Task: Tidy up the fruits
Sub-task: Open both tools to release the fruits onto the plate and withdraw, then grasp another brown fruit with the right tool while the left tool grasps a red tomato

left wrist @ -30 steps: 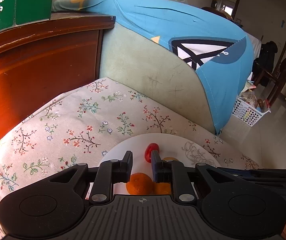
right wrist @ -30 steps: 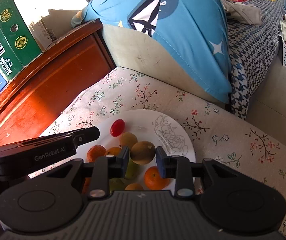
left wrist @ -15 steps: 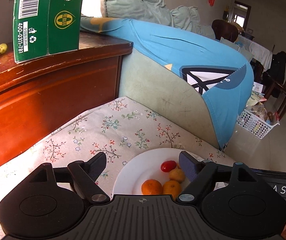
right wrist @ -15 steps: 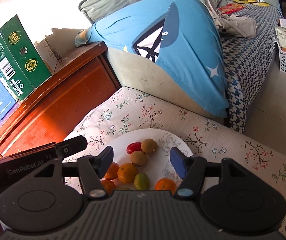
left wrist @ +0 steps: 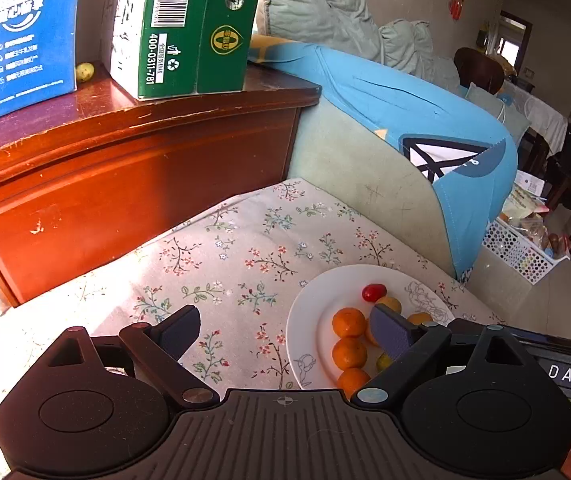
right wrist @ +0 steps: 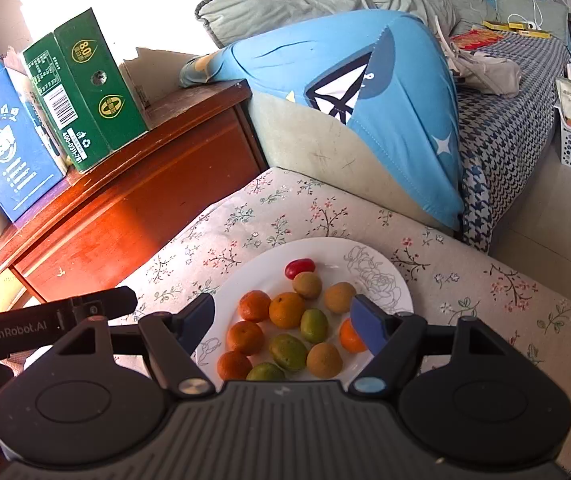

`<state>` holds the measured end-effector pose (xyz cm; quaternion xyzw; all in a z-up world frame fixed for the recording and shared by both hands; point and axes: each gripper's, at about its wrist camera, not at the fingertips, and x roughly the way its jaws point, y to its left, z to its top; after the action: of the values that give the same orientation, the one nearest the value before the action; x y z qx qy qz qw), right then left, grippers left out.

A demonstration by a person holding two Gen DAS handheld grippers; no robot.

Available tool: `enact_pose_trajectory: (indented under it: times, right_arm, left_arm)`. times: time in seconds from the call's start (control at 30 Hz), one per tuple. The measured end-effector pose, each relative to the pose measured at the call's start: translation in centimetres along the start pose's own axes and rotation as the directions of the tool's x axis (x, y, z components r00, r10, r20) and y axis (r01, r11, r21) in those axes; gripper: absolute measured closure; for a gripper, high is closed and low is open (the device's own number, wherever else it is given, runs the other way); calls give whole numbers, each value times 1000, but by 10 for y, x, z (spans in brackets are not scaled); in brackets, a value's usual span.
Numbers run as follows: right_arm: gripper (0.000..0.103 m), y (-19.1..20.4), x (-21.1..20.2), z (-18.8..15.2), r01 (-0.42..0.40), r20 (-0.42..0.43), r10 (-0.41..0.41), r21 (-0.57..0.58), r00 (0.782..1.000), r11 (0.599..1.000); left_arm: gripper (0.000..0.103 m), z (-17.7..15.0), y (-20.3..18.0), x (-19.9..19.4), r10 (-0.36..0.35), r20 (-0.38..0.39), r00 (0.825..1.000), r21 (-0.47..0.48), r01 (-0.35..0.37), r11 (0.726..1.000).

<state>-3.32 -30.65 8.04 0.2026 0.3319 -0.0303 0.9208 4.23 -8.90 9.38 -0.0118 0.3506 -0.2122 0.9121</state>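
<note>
A: Sitting on the white plate (right wrist: 381, 280), all the fruit: tangerines (right wrist: 286, 309), green fruits (right wrist: 288, 352), brownish round ones (right wrist: 339, 297), one red tomato (right wrist: 300, 268) at the far edge.

B: Plate location?

A: On the floral cloth (right wrist: 465, 272), near the wooden cabinet (right wrist: 137, 200). Green box (right wrist: 85, 104) and blue box (right wrist: 5, 140) stand on the cabinet top; a small yellow-green fruit (left wrist: 84, 72) lies between them.

B: My tools?

A: Left tool (left wrist: 285, 330) jaws opening, nothing gripped; only cloth and the plate's near edge show between them. Right tool (right wrist: 283, 318) jaws opening too, above the fruit, pads touching none.

B: Behind?

A: Sofa with blue cushion (right wrist: 365, 80); white basket (left wrist: 519, 250) on the floor.
</note>
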Motion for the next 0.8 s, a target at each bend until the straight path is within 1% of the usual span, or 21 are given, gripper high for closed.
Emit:
enact_pose_trajectory:
  times: [0.23,0.5,0.67,0.8]
  right_arm:
    - [27,15,-12,-28,-27,-16,27,-2,1000,1000]
    - [27,24,-12,-57,-39,-51,39,11,998,999]
    - [28,32,-8,-73,-35,-75,35,0,997,999]
    - [35,39,1,-84,-38,-103,37,-9,994,999]
  left_arm:
    - [10,-10,26,-22,28,13,1000,-45,-28,999]
    - [10,-24,42,-32,57,0,998,-43,-57,997]
    - [10,-35,48,-33,69,-22,997,-18,-70,997]
    - [10,-44,50,-31,101,-36,994,29,-100,995]
